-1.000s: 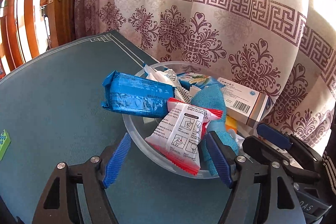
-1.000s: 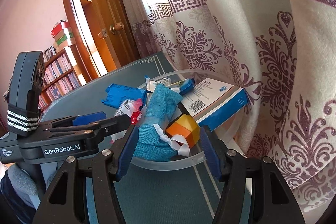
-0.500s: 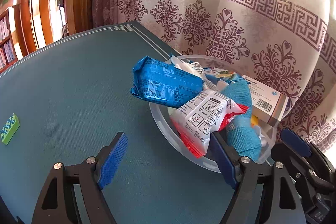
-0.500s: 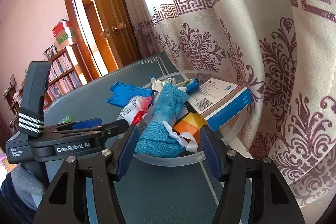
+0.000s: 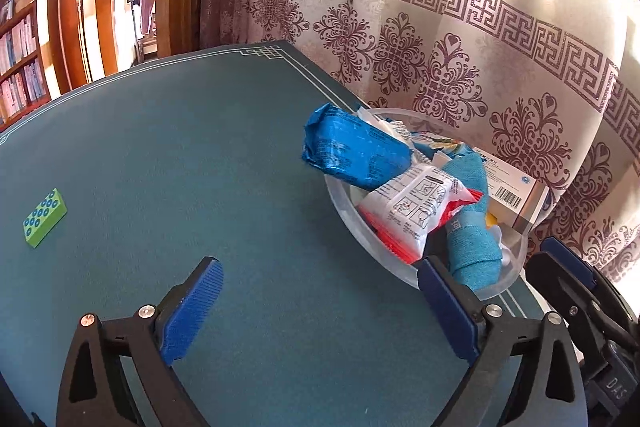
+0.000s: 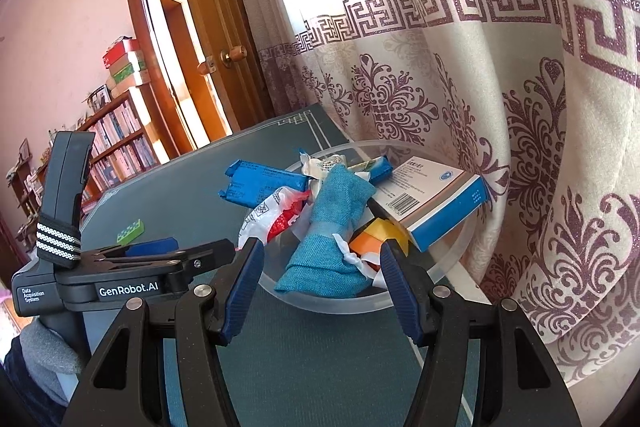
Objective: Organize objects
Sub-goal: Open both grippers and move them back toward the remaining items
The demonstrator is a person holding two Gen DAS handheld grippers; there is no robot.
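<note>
Both the left gripper (image 5: pixel 316 297) and right gripper (image 6: pixel 320 275) hover empty, jaws apart, beside a clear bowl (image 5: pixel 360 227) heaped with packets at the table's (image 5: pixel 200 167) curtain-side edge, a green block (image 5: pixel 44 223) lying well apart.

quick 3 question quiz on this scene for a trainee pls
1. True or false: the green brick lies inside the bowl.
2. Which sits at the bowl's curtain side? A) blue packet B) white box C) teal cloth
3. Fill in: both the left gripper and right gripper are ____ and hold nothing.

Key: 1 false, it lies on the table; 2 B; 3 open.
</note>
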